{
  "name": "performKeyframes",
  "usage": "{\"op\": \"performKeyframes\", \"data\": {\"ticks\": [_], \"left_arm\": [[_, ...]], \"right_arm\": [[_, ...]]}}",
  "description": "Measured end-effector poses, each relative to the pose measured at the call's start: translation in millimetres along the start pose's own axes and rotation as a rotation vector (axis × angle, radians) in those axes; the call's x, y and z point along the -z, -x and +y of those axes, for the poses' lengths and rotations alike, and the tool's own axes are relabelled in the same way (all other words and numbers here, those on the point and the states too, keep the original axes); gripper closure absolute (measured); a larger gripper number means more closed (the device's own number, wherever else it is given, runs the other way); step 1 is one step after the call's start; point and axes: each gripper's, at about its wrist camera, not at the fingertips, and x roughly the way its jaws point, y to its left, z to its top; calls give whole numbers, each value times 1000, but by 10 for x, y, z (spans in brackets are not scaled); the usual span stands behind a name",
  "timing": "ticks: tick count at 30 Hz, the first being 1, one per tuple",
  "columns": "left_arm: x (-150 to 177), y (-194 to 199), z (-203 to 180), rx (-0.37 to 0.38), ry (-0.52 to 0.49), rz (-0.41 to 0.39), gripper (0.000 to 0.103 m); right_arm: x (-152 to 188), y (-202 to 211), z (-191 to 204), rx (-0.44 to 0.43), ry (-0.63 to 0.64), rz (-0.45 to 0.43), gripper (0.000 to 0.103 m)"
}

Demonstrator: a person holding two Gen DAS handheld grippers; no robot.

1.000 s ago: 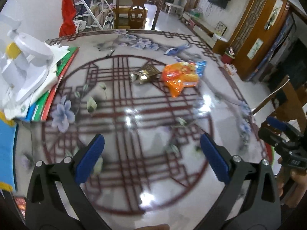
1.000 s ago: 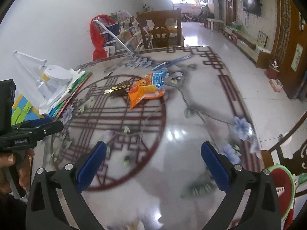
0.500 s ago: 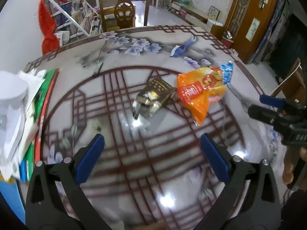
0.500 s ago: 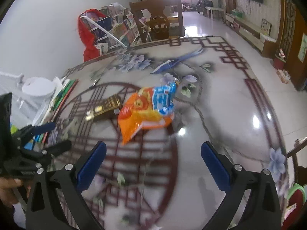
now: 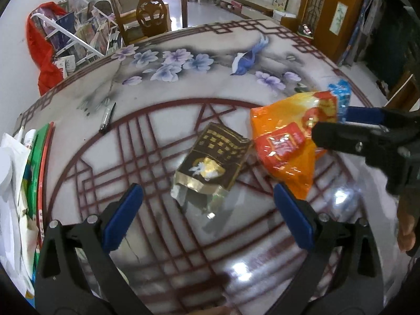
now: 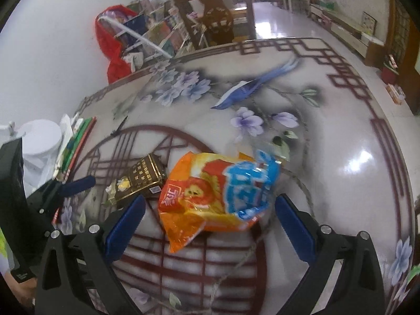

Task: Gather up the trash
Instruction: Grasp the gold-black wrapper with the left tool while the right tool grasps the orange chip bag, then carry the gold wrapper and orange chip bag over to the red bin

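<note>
Left wrist: right gripper [image 5: 333,123] partly hides orange bag [image 5: 286,147].

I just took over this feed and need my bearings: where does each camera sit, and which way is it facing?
Left wrist: on the left tool, looking forward and down at the black packet on the table; the right tool and a hand show at right.
Right wrist: on the right tool, facing the orange bag; the left tool shows at left.
Both views share the packet, bag, pen, and wooden chair.
</note>
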Motion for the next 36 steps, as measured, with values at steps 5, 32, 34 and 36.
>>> {"op": "performKeyframes", "data": {"ticks": [5,32,34,36], "left_arm": [[-5,-114,78,2,24,19,8],[232,-57,42,76,67,-9,63],[311,0,29,74,76,-17,63],[384,47,4,61,75,-18,63]], "right_arm": [[-32,-155,7,19,8,14,11],[247,-90,99,25,124,-51,37],[288,-27,86,21,121,-54,37],[357,76,83,24,124,-59,37]]}}
